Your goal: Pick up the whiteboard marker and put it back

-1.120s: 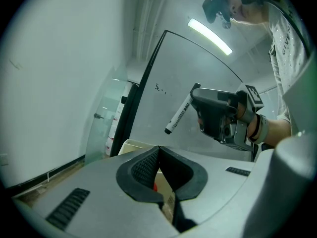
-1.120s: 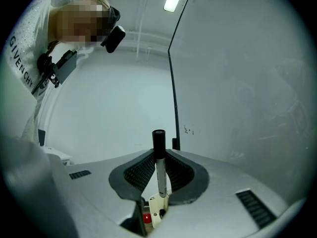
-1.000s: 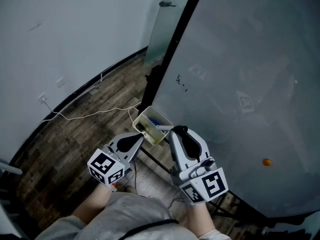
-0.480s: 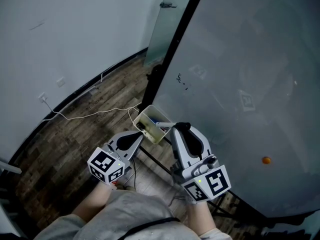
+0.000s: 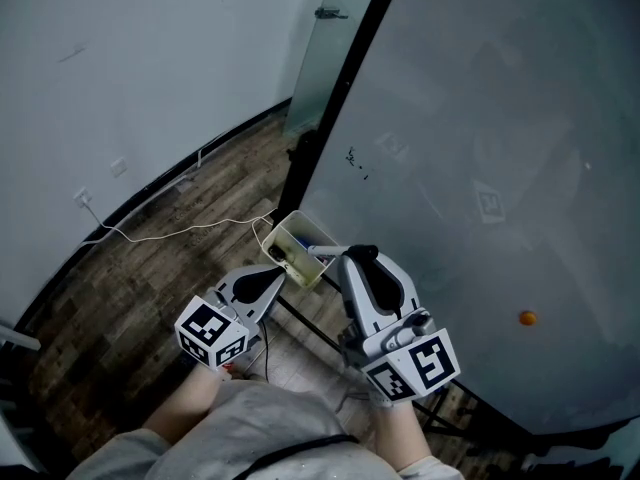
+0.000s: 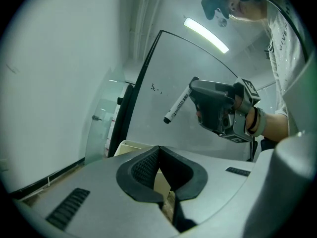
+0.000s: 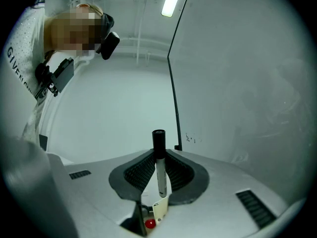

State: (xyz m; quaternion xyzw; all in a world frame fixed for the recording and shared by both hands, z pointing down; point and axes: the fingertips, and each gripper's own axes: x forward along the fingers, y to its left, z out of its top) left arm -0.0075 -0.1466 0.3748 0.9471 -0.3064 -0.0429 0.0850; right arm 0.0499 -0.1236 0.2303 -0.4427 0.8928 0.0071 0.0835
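The whiteboard (image 5: pixel 480 118) stands at 3 o'clock, with its box (image 5: pixel 308 273) at the bottom corner. The left gripper (image 5: pixel 272 280) is pinched closed on nothing. The right gripper (image 5: pixel 358 258) squeezes the marker (image 5: pixel 326 253), which points to 9 o'clock above the box. Putting back seems underway: next, lower it in and let go. Since 1 second ago, hardly anything moved.

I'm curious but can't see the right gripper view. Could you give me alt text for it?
The right gripper has its two dark jaws shut on a white whiteboard marker, whose black cap points away from the camera. To the right stands a large grey whiteboard with small black marks. The person holding the gripper shows at upper left.
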